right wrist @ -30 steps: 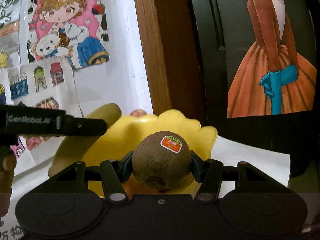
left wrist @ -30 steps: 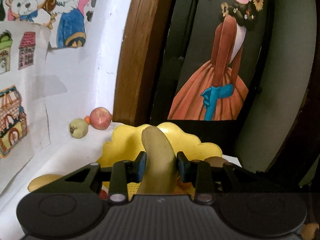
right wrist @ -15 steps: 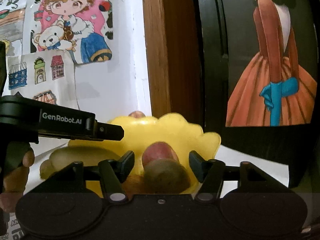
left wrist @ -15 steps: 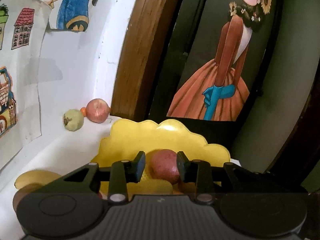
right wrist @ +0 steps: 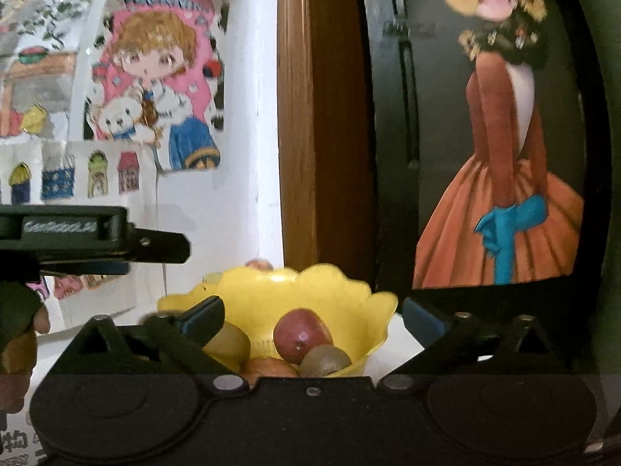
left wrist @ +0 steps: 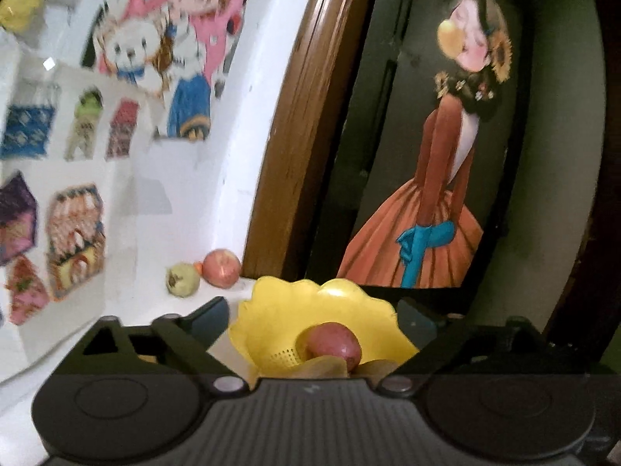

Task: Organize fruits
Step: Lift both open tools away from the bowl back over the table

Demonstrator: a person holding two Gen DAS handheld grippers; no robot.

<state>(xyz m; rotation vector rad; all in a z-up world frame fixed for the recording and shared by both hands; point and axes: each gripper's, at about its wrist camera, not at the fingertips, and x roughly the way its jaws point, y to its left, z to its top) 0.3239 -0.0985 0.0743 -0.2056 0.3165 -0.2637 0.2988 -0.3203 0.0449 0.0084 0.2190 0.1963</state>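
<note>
Two black two-finger grippers in view, both spread wide and holding nothing: left gripper (left wrist: 312, 312) with jaws parted to either side of the bowl, right gripper (right wrist: 312, 316) likewise agape. Left gripper also seen side-on from the right wrist view (right wrist: 116, 239), a hand (right wrist: 19, 334) wrapped around its handle at the left edge.

One scalloped yellow plastic bowl (right wrist: 361, 306) on the white tabletop (left wrist: 116, 345), set against the foot of a brown wooden door frame (right wrist: 306, 136). Inside the bowl, counted from the right wrist view: one reddish apple-like fruit (right wrist: 302, 336) near the middle, one brown fuzzy kiwi (right wrist: 326, 361) just in front of and touching it, one yellow-green banana (right wrist: 229, 341) at the left side (long axis roughly left to right, far end hidden behind the left finger, so pointing direction unclear), and one orange-toned fruit (right wrist: 269, 367) at the lower edge, mostly hidden.

Outside the bowl, two more fruits in the wall corner: one pale green round fruit (left wrist: 182, 279) and one pinkish-red round fruit (left wrist: 221, 267), just beside each other, with a small orange bit between them.
</note>
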